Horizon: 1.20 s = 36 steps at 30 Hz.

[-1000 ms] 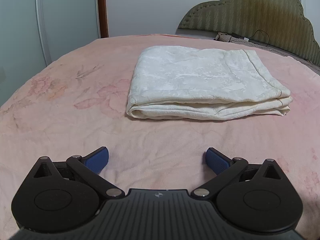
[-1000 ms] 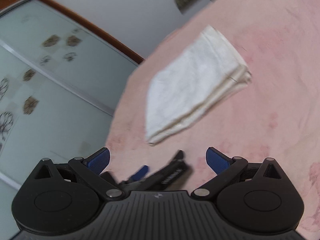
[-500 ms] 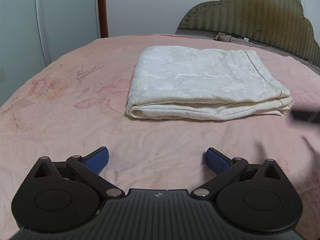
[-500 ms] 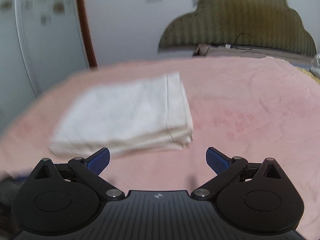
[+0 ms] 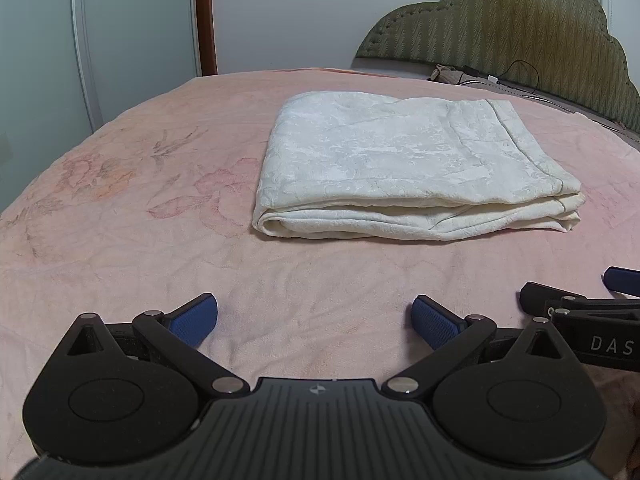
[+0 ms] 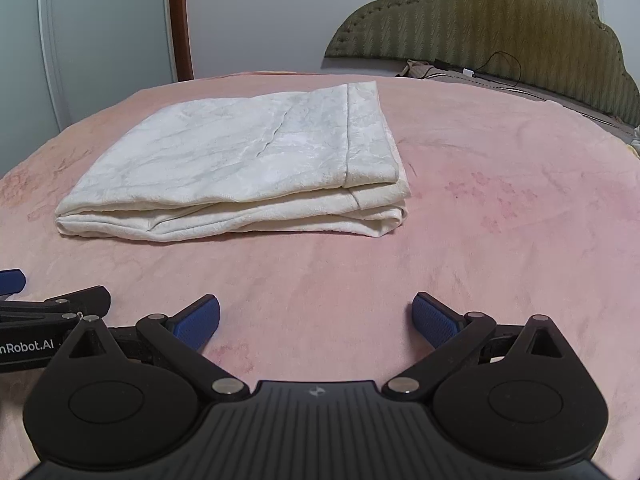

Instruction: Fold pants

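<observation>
Both tongs (image 5: 315, 320) (image 6: 316, 320) agape | cream damask pants (image 5: 404, 168), rectangular fold | pink fleece blanket (image 5: 120, 240)

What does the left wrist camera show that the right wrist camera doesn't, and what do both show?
Only the left wrist view shows the faded flower print on the blanket and the right gripper's side. Only the right wrist view shows the left gripper's side with its lettering. Both show the folded white pants lying on the pink blanket, the green headboard, and their own gripper open and empty: left gripper, right gripper.
</observation>
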Tool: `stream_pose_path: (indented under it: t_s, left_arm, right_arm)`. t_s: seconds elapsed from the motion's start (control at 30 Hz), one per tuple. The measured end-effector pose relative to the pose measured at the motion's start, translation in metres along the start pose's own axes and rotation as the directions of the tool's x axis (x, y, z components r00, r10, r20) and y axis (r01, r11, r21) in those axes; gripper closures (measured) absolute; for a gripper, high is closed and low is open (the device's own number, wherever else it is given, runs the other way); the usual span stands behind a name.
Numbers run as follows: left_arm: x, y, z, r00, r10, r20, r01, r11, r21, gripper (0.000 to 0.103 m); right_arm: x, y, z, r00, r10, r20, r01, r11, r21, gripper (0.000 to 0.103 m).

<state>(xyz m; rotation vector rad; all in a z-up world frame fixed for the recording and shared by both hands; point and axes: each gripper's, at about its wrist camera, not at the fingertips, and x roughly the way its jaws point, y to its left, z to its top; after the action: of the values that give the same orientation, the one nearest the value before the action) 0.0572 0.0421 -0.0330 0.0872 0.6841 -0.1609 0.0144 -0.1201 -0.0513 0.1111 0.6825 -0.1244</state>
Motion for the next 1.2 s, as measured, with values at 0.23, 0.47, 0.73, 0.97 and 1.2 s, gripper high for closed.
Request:
stream_pose_path:
  t_s: [0.23, 0.47, 0.73, 0.97, 1.2]
  left_arm:
    - [-0.0005, 0.0002, -0.0005, 1.000, 0.004, 0.001, -0.004, 1.000, -0.010, 0.000]
    - [-0.0011, 0.0025, -0.0001, 1.000, 0.005, 0.002, -0.005, 1.000, -0.017, 0.000]
    - [-0.0011, 0.0014, 0.0004, 1.000, 0.007, 0.000, -0.007, 1.000, -0.014, 0.001]
    - [-0.0008, 0.0014, 0.0000, 1.000, 0.008, 0.001, -0.008, 1.000, -0.014, 0.001]
    - [-0.0009, 0.0016, -0.0001, 1.000, 0.008, 0.001, -0.008, 1.000, -0.014, 0.001]
  right_arm:
    - [0.0057, 0.0001, 0.0039, 1.000, -0.002, 0.000, 0.002, 1.000, -0.006, 0.000]
    - [0.0049, -0.0002, 0.0031, 1.000, -0.002, 0.000, 0.002, 1.000, -0.004, 0.000]
    - [0.0050, 0.0003, 0.0031, 1.000, -0.002, 0.000, 0.002, 1.000, -0.004, 0.000]
    - [0.0050, -0.0002, 0.0032, 1.000, -0.002, 0.001, 0.002, 1.000, -0.004, 0.000]
    - [0.0050, 0.0000, 0.0031, 1.000, -0.002, 0.001, 0.002, 1.000, -0.005, 0.000]
